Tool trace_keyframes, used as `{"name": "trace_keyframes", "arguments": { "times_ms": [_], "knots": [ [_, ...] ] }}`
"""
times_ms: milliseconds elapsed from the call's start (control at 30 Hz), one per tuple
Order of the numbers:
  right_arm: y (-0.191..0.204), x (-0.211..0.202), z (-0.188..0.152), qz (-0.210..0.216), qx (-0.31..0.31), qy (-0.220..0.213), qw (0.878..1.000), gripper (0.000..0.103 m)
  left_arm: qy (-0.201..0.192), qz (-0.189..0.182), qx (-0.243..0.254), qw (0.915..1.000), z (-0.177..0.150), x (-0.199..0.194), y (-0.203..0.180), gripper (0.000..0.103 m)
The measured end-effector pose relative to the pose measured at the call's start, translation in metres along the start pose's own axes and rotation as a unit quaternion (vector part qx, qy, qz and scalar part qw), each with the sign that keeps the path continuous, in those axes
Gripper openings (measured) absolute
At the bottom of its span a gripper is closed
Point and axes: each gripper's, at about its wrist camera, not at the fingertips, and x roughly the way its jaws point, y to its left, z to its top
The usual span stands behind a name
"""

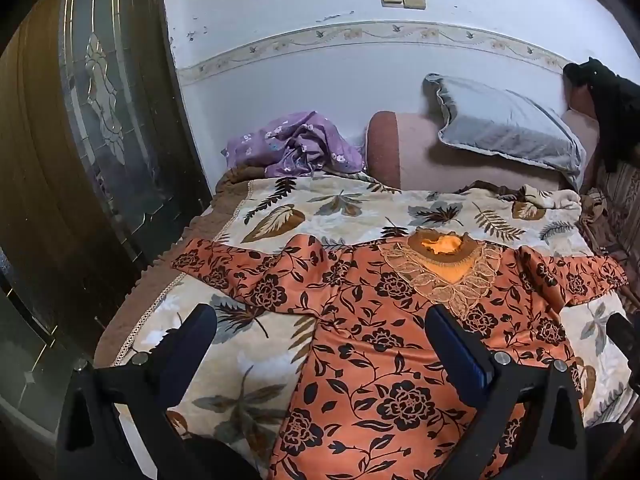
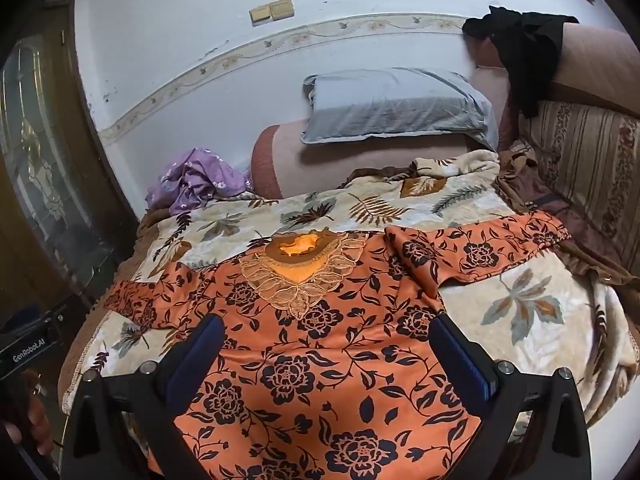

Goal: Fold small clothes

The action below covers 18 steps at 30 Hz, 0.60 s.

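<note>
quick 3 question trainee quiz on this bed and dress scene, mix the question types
1. True or false: the orange floral dress lies spread flat, sleeves out, on the leaf-print blanket.
2. Multiple choice: the right gripper is A) shut on the dress, B) open and holding nothing, C) shut on the grey pillow.
3. Fill in: the crumpled cloth by the wall behind the dress is ____ in colour.

Key: 1 true; 2 B; 3 purple. The left gripper is open too.
</note>
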Motion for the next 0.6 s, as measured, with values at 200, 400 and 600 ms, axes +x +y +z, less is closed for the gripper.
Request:
{"name": "trace_keyframes", "arguments": {
  "times_ms": [200, 400, 600],
  "knots": [
    [0.003, 0.001, -0.003, 0.001, -0.004, 0.002, 1.000, 0.103, 0.005, -0.002, 0.006, 1.0000, -0.001, 0.004, -0.001, 0.103],
    [0.007, 0.004, -0.004, 0.007, -0.005, 0.008, 1.000, 0.103, 0.007, -0.003, 0.009, 0.9999, -0.004, 0.005, 0.000, 0.103],
    [0.015, 0.006, -0.007, 0.014, -0.013, 0.012, 1.000, 0.103, 0.009, 0.001, 0.005, 0.9999, -0.005, 0.008, 0.002, 0.103]
  ]
}}
